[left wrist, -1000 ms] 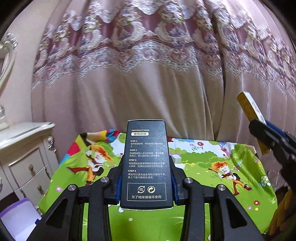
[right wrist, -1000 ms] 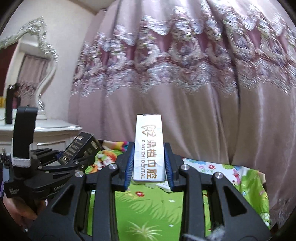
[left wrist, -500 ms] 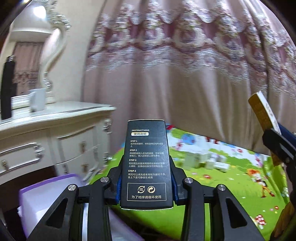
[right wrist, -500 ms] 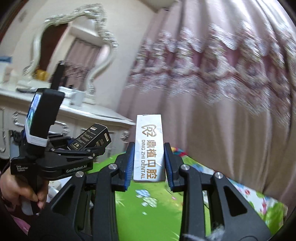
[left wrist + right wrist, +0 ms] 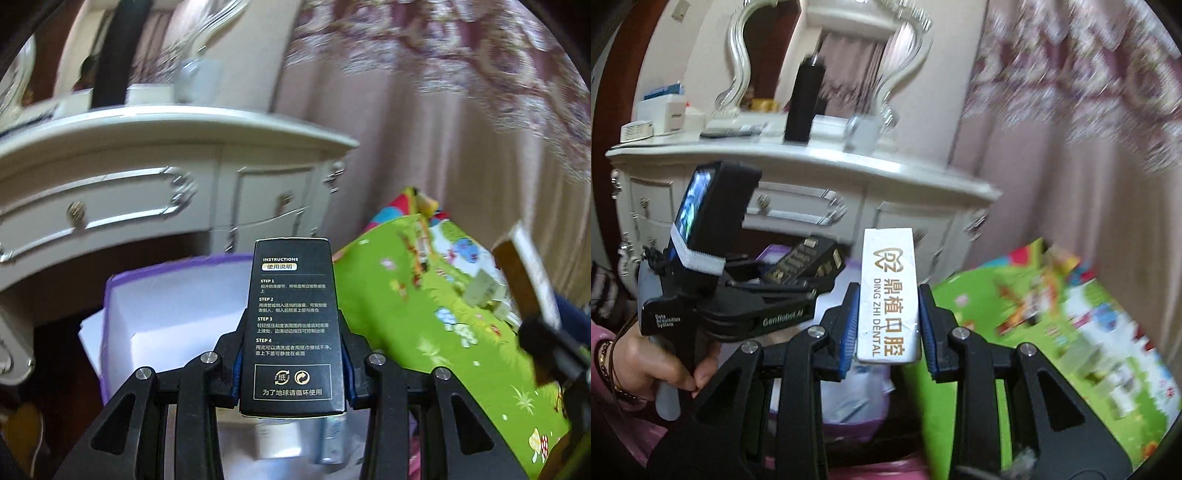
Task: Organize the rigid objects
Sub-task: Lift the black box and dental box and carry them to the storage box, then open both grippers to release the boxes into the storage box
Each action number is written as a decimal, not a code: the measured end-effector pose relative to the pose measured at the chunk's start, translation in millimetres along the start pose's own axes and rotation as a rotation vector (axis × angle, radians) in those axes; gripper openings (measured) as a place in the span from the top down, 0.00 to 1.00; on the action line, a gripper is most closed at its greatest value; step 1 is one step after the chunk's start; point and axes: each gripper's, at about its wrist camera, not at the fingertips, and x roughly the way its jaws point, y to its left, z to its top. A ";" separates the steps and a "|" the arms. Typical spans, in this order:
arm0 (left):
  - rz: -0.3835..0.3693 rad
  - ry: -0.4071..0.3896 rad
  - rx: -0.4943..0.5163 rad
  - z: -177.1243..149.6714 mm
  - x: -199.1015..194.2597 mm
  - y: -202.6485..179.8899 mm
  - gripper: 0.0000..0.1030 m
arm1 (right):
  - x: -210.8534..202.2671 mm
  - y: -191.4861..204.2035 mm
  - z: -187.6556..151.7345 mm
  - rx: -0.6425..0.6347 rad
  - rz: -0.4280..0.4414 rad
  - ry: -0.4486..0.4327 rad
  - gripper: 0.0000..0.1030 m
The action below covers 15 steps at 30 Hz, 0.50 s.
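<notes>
Black instruction-printed box [image 5: 293, 328], upright: your left gripper [image 5: 291, 363] holds it clamped between blue pads above the purple-rimmed white bin [image 5: 166, 295]. White "DING ZHI DENTAL" box [image 5: 889, 295], upright: your right gripper [image 5: 888, 330] grips it, beside the green cartoon-print cloth [image 5: 979, 306]. White dresser [image 5: 147, 177] stands behind the bin.

I see a matt black cardboard box [image 5: 293, 328] with a slight sheen, a smooth white cardboard box [image 5: 889, 295] printed in glossy gold, matt black plastic gripper arms with shiny metal screws, a glossy white-painted wooden dresser [image 5: 147, 177], pink embroidered cloth curtains [image 5: 461, 129] and a smooth printed tablecloth [image 5: 424, 332].
</notes>
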 end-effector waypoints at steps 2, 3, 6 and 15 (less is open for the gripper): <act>0.034 0.037 -0.037 -2.4 7.8 13.1 0.61 | 18.6 4.7 -2.0 0.015 0.052 0.049 0.67; 0.039 0.046 -0.047 -4.4 9.3 16.0 0.61 | 28.5 7.6 -1.8 0.017 0.074 0.073 0.67; 0.065 0.073 -0.083 -10.0 14.5 29.4 0.60 | 51.7 14.9 -2.9 0.024 0.120 0.120 0.67; 0.080 0.134 -0.213 -14.2 21.9 53.0 0.14 | 71.3 13.0 -26.7 0.109 0.167 0.190 0.35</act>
